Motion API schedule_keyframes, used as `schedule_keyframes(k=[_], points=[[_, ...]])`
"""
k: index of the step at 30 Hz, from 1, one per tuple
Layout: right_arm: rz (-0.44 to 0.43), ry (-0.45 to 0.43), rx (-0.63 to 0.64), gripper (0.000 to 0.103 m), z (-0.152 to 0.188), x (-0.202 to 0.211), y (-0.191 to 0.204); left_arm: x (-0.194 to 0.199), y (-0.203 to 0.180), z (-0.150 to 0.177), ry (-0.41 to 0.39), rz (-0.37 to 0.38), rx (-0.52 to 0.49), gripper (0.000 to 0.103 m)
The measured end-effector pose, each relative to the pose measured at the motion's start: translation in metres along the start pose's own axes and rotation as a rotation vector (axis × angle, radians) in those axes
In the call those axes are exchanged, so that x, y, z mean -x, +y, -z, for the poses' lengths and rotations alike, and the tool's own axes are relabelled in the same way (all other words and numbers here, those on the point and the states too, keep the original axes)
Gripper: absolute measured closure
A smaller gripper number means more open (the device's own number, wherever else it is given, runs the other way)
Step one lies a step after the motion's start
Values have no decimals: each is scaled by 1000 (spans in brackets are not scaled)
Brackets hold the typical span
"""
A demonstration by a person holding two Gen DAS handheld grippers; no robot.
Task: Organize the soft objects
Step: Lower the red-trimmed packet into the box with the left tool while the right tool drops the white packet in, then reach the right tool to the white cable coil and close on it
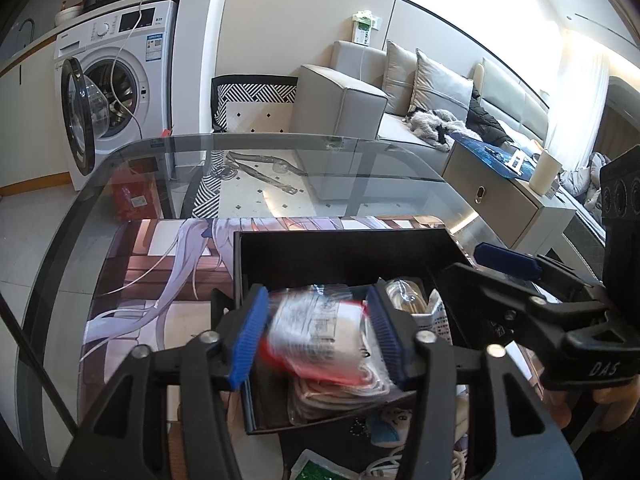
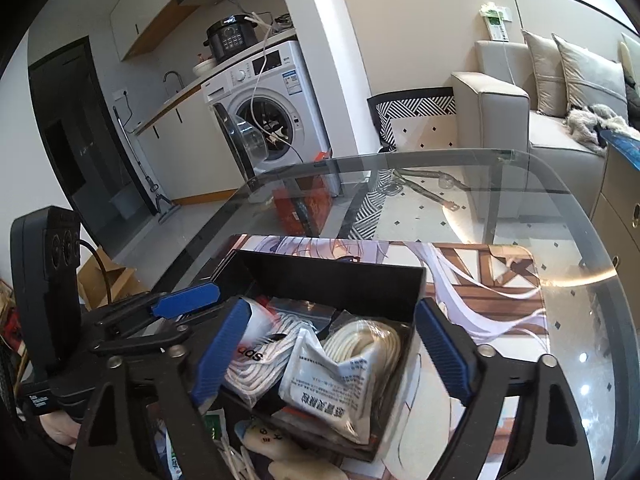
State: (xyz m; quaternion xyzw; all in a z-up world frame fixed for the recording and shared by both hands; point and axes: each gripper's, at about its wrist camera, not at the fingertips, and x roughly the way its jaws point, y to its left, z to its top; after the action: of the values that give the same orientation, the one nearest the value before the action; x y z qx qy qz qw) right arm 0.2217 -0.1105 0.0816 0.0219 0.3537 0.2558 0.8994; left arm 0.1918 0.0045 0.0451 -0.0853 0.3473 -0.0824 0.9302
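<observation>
A black open box (image 1: 340, 236) (image 2: 332, 268) stands on a printed mat on the glass table. It holds bagged white rope coils (image 2: 368, 344) and a white printed packet (image 2: 324, 388). My left gripper (image 1: 318, 312) (image 2: 188, 316) hangs over the box's left part. A clear bag with white and red contents (image 1: 316, 340) sits blurred between its blue pads, and the pads do not seem to press on it. My right gripper (image 2: 332, 312) (image 1: 480, 276) stands wide open over the box's right part with nothing gripped.
The glass table's curved rim (image 2: 440, 156) runs behind the box, and the anime-print mat (image 1: 160, 264) lies under it. Small plush toys (image 2: 276, 440) and a green packet (image 1: 320, 472) lie near the front. A washing machine (image 1: 116, 80), sofa (image 1: 344, 96) and cabinet (image 1: 504, 200) stand beyond.
</observation>
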Motion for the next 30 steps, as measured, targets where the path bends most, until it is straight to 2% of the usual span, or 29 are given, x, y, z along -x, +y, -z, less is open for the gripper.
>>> schedule_keyframes(k=[5, 8, 10, 17, 26, 30], points=[[10, -7, -32, 1, 11, 14, -10, 6, -5, 2, -6, 21, -18, 30], [21, -13, -31, 1, 16, 23, -13, 16, -6, 3, -33, 47, -11, 14], [22, -19, -25, 1, 20, 29, -13, 23, -5, 5, -50, 33, 0, 0], [26, -27, -13, 0, 36, 45, -9, 46, 9, 16, -75, 34, 46, 0], [-10, -16, -2, 0, 57, 58, 1, 67, 13, 40, -75, -14, 8, 0], [4, 6, 36, 0, 70, 61, 9, 72, 15, 48, -73, -31, -3, 0]])
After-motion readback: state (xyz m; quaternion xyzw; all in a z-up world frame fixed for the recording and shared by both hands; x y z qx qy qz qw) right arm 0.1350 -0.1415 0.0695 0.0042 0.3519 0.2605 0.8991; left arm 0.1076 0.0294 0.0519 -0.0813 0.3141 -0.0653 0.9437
